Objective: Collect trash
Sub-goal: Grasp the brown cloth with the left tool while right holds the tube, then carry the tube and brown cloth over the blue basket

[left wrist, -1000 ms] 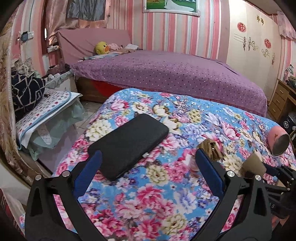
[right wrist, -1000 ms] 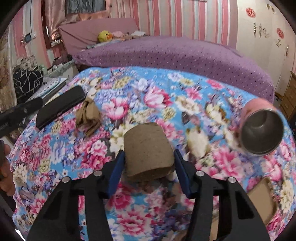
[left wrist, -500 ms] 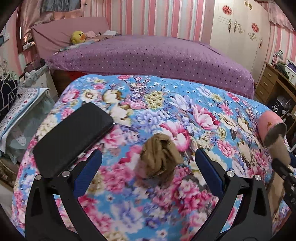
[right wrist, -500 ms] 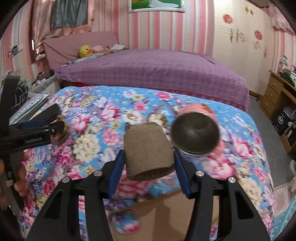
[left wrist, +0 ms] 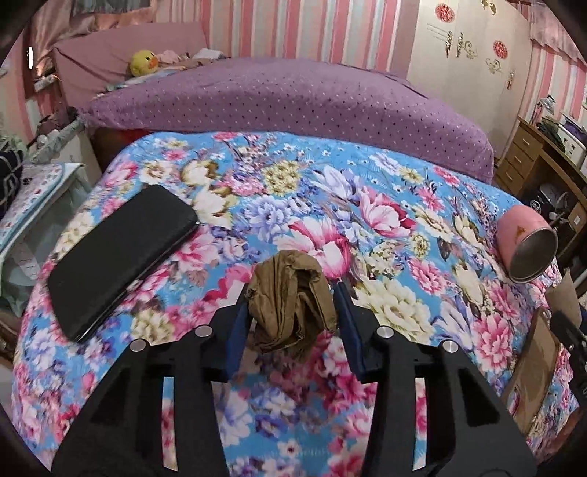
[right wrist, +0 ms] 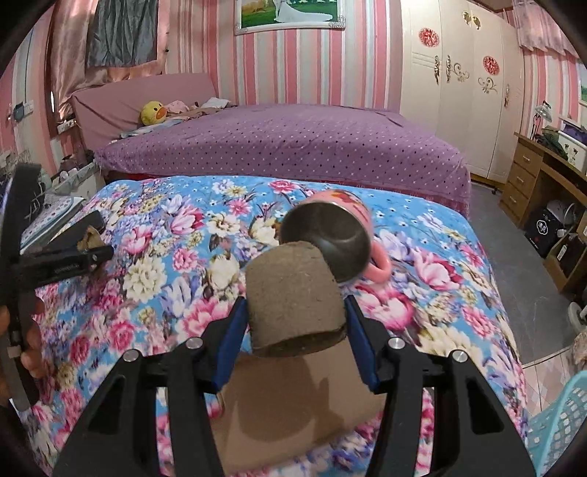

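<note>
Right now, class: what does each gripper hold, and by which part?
The left gripper holds the crumpled brown wad by its two sides. The right gripper holds the brown cardboard tube across its curved sides.

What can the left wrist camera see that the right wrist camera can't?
Only the left view shows the whole flat black case and the left gripper shut on crumpled brown paper.

Only the right view shows the brown cardboard tube in the right gripper, the framed picture and the blue plastic basket.

Both show the pink metal mug and yellow duck toy.
</note>
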### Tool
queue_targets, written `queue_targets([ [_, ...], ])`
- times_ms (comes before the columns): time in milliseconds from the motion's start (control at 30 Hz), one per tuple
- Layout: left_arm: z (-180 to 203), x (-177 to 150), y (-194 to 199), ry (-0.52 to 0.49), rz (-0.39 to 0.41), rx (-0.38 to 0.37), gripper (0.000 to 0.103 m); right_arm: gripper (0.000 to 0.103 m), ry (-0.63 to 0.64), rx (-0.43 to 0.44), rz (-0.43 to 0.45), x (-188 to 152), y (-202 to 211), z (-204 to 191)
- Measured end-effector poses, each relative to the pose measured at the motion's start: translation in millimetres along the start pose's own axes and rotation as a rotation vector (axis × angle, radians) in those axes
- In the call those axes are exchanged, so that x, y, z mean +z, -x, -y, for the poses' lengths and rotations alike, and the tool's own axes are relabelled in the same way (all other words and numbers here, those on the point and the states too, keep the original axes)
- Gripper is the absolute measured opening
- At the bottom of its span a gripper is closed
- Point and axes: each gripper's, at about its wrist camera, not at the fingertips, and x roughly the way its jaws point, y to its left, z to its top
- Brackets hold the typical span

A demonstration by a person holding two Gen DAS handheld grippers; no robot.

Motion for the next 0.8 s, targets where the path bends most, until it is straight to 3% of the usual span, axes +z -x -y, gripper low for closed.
queue_targets([
  [300, 31, -15, 66, -0.012, 0.13, -0.047, 0.043, 0.053, -0.005, -0.002, 0.011, -17, 21, 11],
  [800, 83, -60, 130, -0.065, 0.189, -0.07, 0.043, 0.053, -0.016, -0.037, 0.095, -30, 98, 50],
])
